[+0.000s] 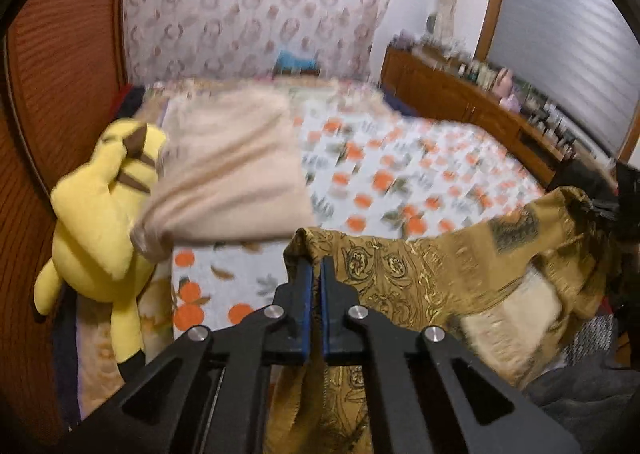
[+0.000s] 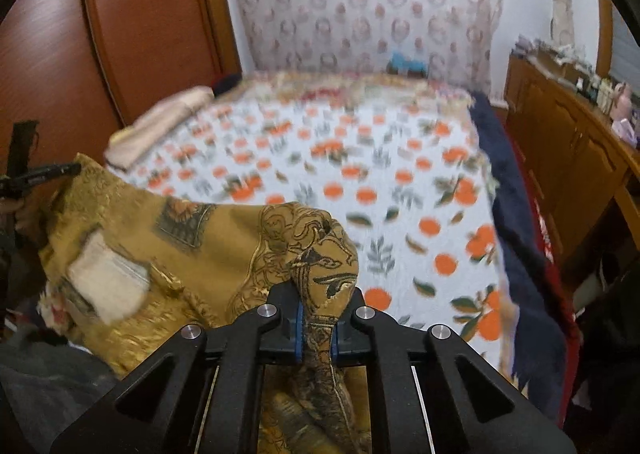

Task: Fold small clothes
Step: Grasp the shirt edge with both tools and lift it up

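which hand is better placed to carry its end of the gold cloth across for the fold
Left, probably. The left gripper pinches a thin edge of the gold patterned cloth cleanly, while the right gripper clamps a thick bunched wad. Both have jaws shut on it, over the orange-print bedspread.

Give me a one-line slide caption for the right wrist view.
Right hand-held gripper shut on a bunched edge of the gold patterned garment, held above the orange-print bedspread.

Bedroom. Bed [image 2: 360, 157] under white cover printed with oranges. Red-brown wooden headboard [image 1: 68, 65] on left. Patterned curtain [image 2: 360, 5] across far wall. Wooden sideboard [image 1: 480, 109] on right, cluttered with bottles. Window blind [image 1: 560, 33] above it.
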A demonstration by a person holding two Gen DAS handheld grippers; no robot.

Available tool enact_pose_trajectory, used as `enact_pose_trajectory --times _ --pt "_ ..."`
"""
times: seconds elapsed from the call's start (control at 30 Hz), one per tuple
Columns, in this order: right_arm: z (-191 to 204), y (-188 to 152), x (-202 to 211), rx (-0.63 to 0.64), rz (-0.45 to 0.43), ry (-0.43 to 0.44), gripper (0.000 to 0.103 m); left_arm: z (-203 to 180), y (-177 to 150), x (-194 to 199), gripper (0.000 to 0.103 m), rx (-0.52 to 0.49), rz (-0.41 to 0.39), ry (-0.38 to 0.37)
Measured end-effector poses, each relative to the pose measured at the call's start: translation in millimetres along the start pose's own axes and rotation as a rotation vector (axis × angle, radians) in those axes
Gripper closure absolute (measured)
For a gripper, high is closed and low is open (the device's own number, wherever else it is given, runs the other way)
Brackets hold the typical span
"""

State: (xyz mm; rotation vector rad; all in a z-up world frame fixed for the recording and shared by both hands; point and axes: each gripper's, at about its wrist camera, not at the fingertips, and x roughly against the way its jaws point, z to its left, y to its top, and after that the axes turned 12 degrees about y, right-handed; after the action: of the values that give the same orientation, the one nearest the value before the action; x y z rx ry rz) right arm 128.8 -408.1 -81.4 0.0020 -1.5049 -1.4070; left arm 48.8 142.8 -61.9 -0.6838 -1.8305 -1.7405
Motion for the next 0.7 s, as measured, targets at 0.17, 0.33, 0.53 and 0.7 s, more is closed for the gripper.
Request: enact_pose_trajectory --times 0.17,0.33,0.53,0.7 --pt "23 21 48 0.054 -0.075 0.005 0.097 -3 19 51 0.103 0.018 -0.133 -0.036" --pt "42 43 103 0.099 -0.179 0.017 0.098 -2 38 100 0.103 0.029 -0.252 -0.054" --pt "71 69 164 0.171 -0.298 0.02 0.098 3 58 160 0.103 0.051 -0.406 -0.075" --pt "97 96 216 0.24 -0.397 0.022 0.098 7 79 202 0.103 0.055 -0.514 -0.082"
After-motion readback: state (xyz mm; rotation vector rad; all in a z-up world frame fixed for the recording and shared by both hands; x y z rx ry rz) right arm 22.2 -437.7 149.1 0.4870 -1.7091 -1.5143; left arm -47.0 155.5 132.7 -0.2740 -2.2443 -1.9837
